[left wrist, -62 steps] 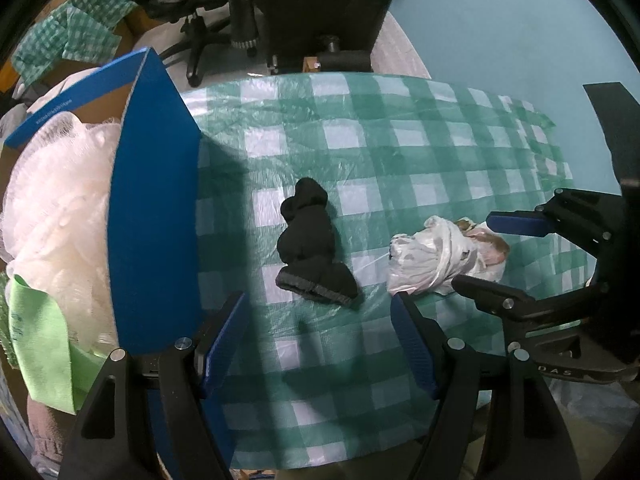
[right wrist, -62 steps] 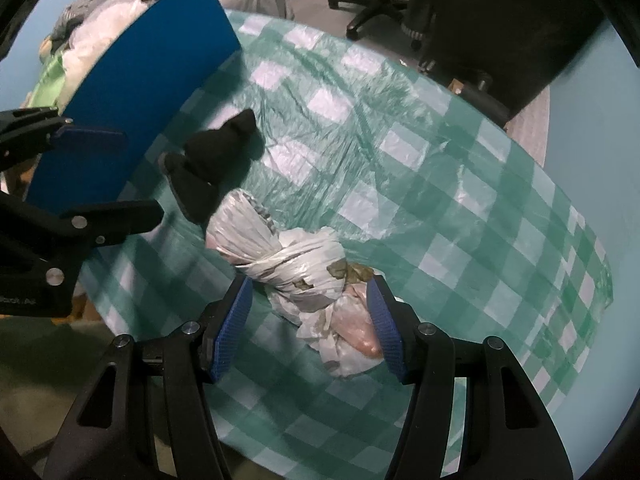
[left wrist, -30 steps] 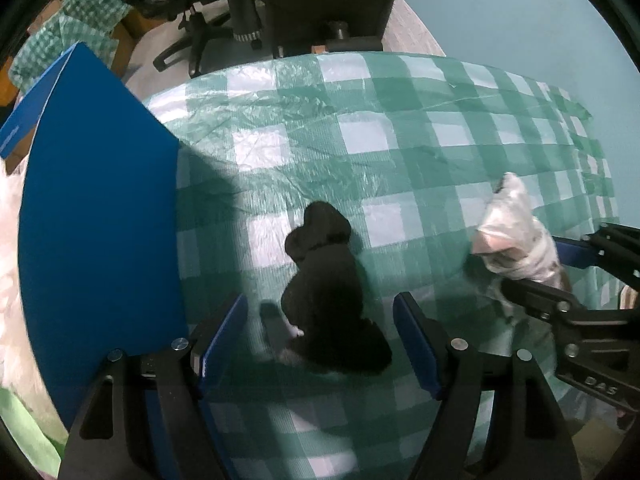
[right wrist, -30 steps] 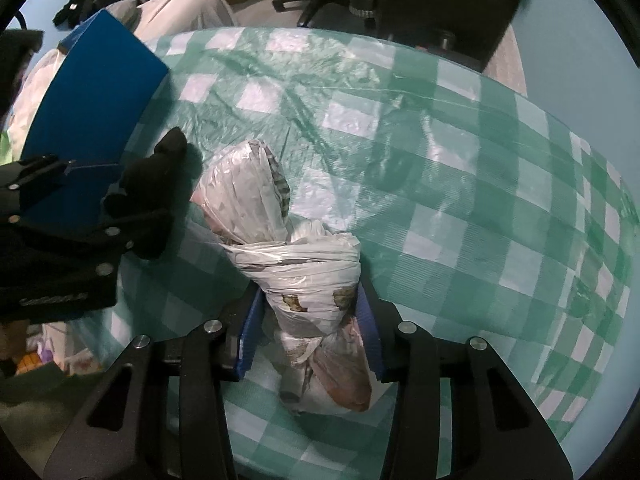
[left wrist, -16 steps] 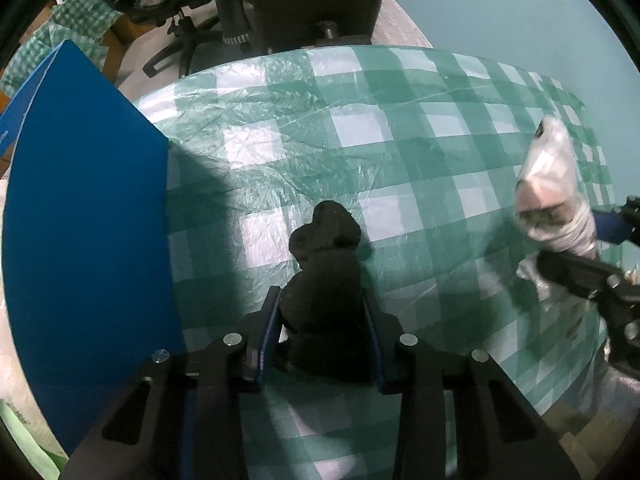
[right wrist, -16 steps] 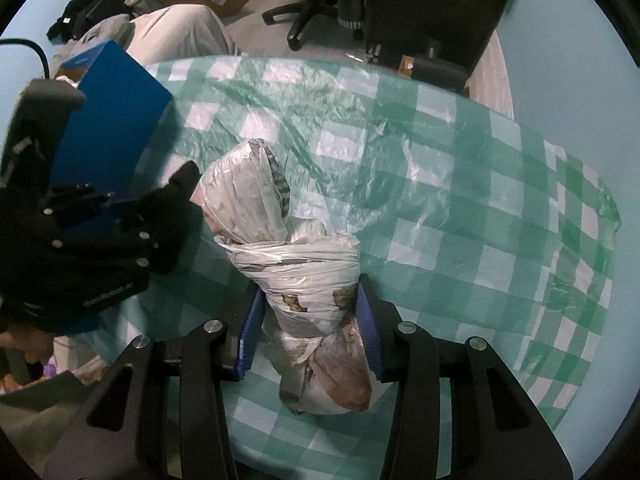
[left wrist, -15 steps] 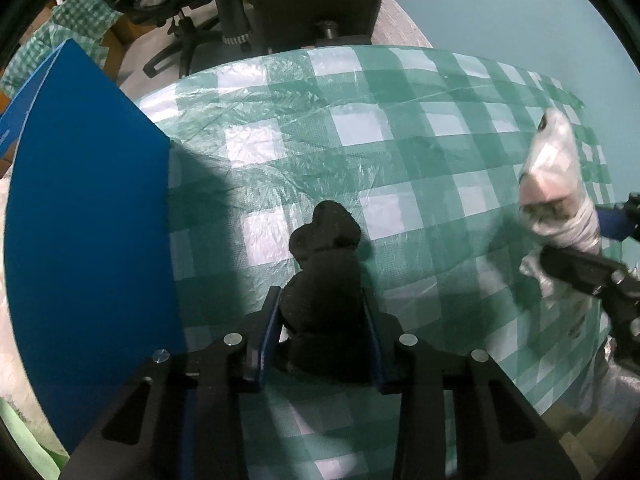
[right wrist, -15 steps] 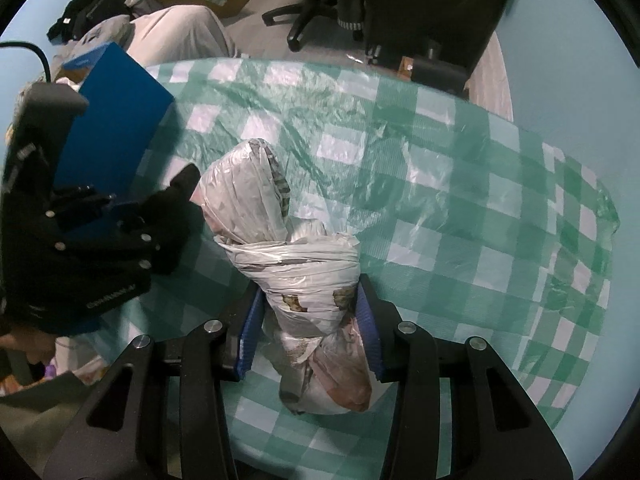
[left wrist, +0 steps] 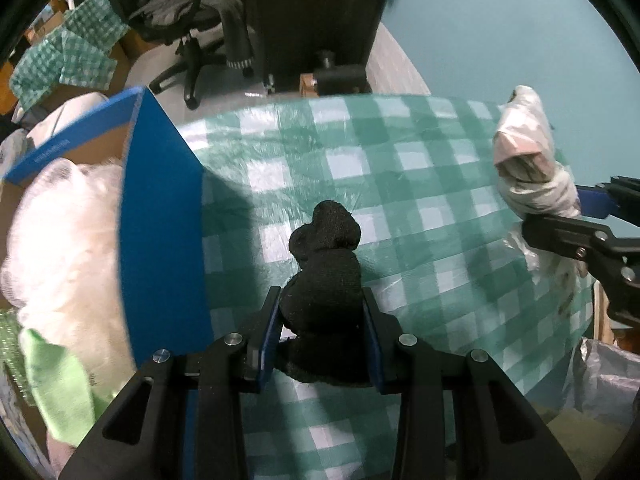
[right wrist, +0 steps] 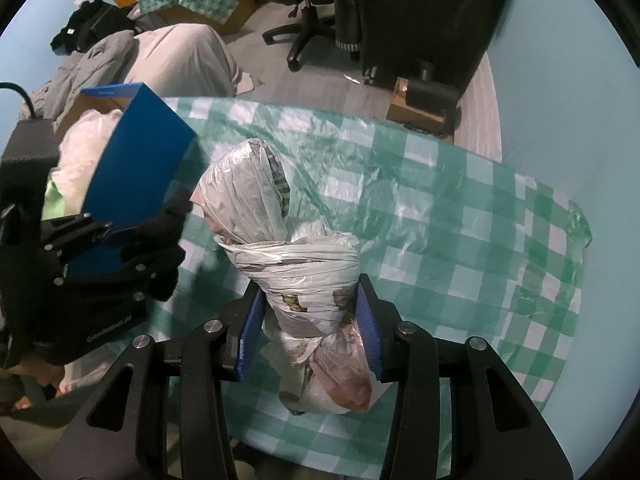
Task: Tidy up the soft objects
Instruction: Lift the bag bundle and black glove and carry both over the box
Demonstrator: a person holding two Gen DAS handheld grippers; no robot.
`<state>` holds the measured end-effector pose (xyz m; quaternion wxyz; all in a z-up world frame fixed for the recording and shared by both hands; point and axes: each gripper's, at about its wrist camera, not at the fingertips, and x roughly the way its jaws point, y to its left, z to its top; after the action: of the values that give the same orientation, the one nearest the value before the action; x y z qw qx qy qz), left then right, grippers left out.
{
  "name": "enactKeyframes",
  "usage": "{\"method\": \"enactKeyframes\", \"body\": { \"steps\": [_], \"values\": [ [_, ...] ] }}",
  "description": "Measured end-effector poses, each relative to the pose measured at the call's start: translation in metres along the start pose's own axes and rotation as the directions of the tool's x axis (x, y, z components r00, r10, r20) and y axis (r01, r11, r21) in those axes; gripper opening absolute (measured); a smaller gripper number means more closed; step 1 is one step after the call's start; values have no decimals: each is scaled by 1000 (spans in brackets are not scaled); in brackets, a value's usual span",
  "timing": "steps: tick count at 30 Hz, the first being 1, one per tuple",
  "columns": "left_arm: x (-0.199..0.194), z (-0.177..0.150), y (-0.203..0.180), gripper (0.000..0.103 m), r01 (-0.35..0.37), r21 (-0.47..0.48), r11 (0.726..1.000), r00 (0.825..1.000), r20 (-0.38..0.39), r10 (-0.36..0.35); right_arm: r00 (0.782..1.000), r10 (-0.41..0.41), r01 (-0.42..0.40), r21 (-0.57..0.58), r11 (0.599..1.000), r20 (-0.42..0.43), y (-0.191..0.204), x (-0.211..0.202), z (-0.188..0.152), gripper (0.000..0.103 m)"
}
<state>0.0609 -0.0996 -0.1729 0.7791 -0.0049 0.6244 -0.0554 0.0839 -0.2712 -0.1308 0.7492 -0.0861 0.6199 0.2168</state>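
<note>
My left gripper [left wrist: 322, 322] is shut on a black sock bundle [left wrist: 324, 276] and holds it above the green checked tablecloth [left wrist: 420, 184], beside the blue cardboard box [left wrist: 160, 216]. My right gripper [right wrist: 310, 322] is shut on a white plastic-wrapped bundle [right wrist: 280, 248], lifted off the cloth [right wrist: 460, 216]. The wrapped bundle also shows in the left wrist view [left wrist: 528, 160] at the right. The black sock [right wrist: 160, 240] and left gripper show at the left of the right wrist view, next to the blue box [right wrist: 136, 168].
The blue box holds white netting puffs [left wrist: 60, 240] and a green cloth [left wrist: 60, 384]. Office chairs [left wrist: 200, 28] and a dark cabinet [left wrist: 312, 12] stand behind the table. A small brown box [right wrist: 420, 108] sits on the floor. A grey plastic bag [left wrist: 600, 376] hangs at the right.
Both grippers closed on their bundles and lifted them. The left gripper has risen with the black sock, so the box's contents show again. The right gripper has risen with the wrapped bundle.
</note>
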Motion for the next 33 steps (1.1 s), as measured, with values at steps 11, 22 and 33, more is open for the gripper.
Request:
{"method": "enactKeyframes", "body": {
  "steps": [11, 22, 33],
  "values": [
    [-53, 6, 11, 37, 15, -1, 1000, 997, 78, -15, 999, 6, -6, -8, 1000, 33, 13, -26, 6, 43],
    [-93, 0, 21, 37, 10, -29, 1000, 990, 138, -6, 998, 9, -6, -43, 999, 59, 32, -46, 11, 43],
    [-118, -19, 54, 37, -2, -109, 994, 986, 166, 20, 996, 34, -26, -100, 995, 80, 62, -61, 24, 43]
  ]
}}
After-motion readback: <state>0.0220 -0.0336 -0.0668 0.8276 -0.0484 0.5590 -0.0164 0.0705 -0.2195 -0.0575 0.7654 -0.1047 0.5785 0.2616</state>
